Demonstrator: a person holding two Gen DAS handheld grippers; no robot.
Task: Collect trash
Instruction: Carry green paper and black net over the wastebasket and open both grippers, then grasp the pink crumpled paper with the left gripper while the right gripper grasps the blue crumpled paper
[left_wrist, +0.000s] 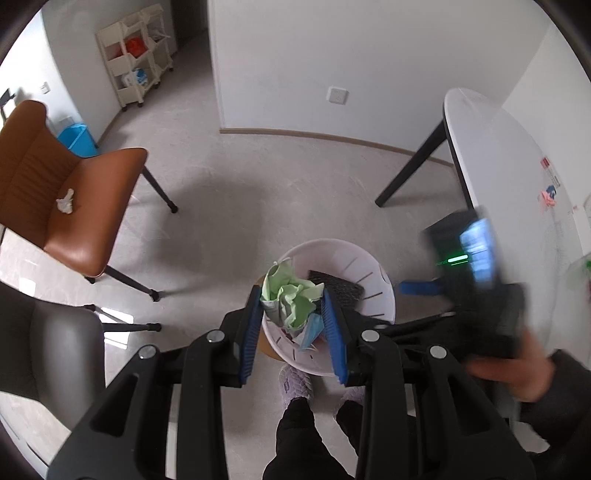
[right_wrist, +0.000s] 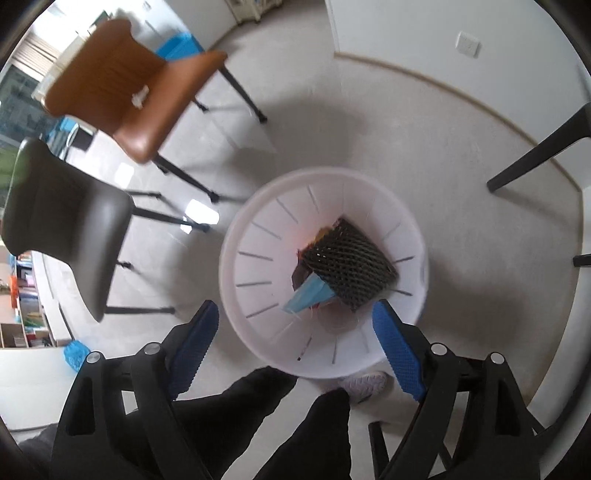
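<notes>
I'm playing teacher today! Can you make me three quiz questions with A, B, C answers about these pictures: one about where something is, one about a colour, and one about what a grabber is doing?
1. Where is the crumpled white tissue?
A. on the brown chair
B. in the bin
C. on the white table

2. What colour is the paper in the left gripper?
A. red
B. light green
C. yellow

3. How is the right gripper?
A. shut on a mask
B. open and empty
C. shut on netting

Answers:
1 A, it lies on the seat.
2 B, green wad between the blue pads.
3 B, jaws wide over the white bin.
</notes>
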